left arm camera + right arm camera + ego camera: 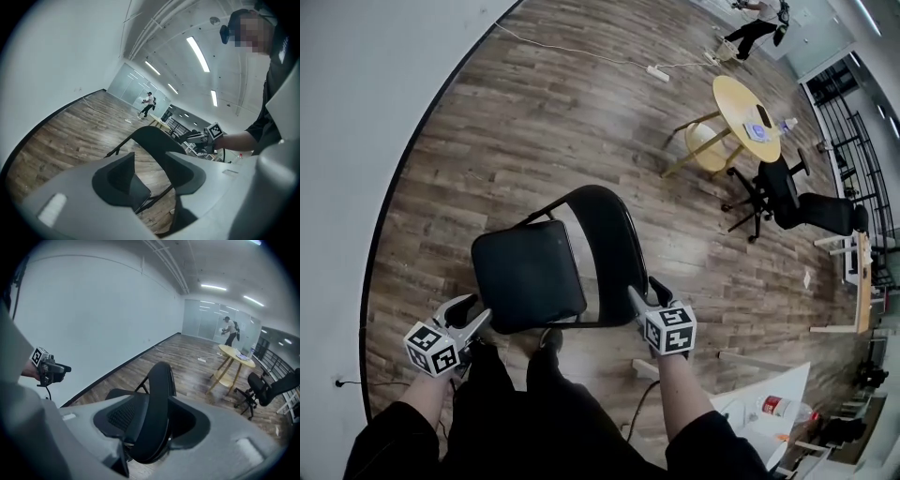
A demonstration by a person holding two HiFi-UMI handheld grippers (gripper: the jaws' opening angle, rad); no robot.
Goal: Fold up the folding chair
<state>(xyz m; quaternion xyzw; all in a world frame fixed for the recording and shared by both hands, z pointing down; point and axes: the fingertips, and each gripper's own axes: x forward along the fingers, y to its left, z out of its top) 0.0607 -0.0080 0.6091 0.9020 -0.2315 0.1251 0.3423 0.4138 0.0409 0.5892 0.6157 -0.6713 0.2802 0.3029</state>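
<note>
Jaws on the left gripper (475, 309) are wide apart and hold nothing. This gripper is at the lower left of the head view, just beside the near edge of the seat. In the left gripper view (150, 173) a corner of the seat shows low in the gap between the jaws.

The black folding chair (528, 277) stands open on the wood floor (534, 112) in the middle of the head view, with its seat flat and its back up.

The right gripper (644, 289) is at the lower middle of that view, at the side edge of the chair back. In the right gripper view (155, 411) its jaws are apart too, and the chair back (159, 380) stands right between them. I cannot tell if they press on it.

A round yellow desk (745, 112) and a black office chair (787, 192) stand at the upper right, well apart from the folding chair.
</note>
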